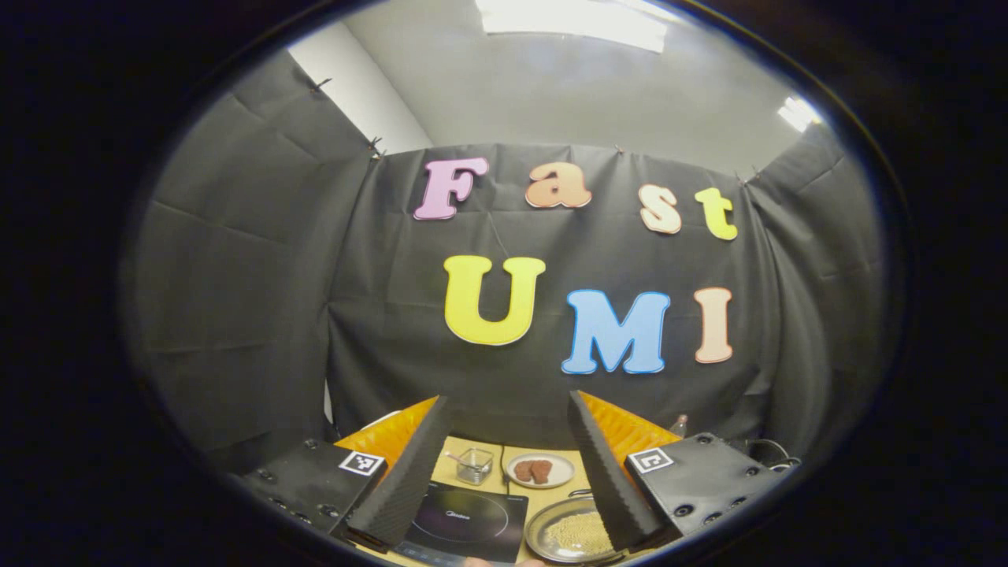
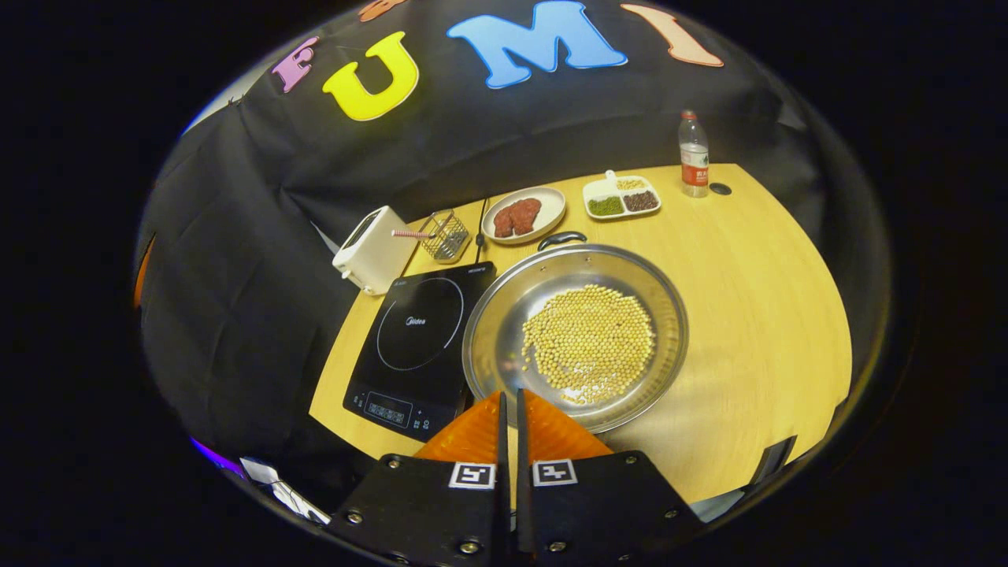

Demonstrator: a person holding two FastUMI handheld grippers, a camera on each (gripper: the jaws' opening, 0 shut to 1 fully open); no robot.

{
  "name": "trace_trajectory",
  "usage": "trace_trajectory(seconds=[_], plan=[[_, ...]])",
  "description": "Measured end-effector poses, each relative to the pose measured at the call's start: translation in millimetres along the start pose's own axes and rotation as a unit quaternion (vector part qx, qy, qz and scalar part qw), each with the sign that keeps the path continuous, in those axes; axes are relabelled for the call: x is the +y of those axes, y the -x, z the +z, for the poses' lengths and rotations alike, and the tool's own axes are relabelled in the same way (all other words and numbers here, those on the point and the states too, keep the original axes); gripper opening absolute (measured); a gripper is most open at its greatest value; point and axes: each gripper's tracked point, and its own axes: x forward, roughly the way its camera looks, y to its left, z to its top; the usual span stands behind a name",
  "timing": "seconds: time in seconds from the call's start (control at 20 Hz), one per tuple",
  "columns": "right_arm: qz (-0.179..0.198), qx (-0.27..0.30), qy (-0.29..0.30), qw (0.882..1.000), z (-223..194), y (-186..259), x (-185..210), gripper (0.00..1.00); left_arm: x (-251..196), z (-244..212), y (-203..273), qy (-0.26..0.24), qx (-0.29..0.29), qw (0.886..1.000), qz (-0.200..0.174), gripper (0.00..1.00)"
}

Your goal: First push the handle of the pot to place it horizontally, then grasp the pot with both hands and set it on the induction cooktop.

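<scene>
the right gripper (image 2: 510, 409) has its fingers clenched together on nothing, poised at the near rim of the pot (image 2: 575, 335); the left gripper (image 1: 504, 465) is held released, fingers wide apart, high above the desk (image 2: 756, 315); the pot sits just right of the induction cooktop (image 2: 417, 339), its handle (image 2: 561, 238) at the far rim; a hard push could be judged to spill the beans (image 2: 589, 342); the toaster (image 2: 374, 250) is seen in the right gripper view.
</scene>
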Motion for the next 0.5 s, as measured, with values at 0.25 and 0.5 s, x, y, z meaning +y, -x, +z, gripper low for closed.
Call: trace_trajectory(seconds=[0.25, 0.5], plan=[[0.038, 0.064, -0.062, 0.995, -30.1, -27.3, 16.5, 0.03, 11.3, -1.6, 6.3, -0.007, 0.006, 1.000, 0.021, 0.97], [0.043, 0.114, -0.080, 0.989, -57.6, -52.7, 18.8, 0.03, 22.4, -5.0, 11.3, -0.019, 0.015, 0.999, 0.042, 0.99]])
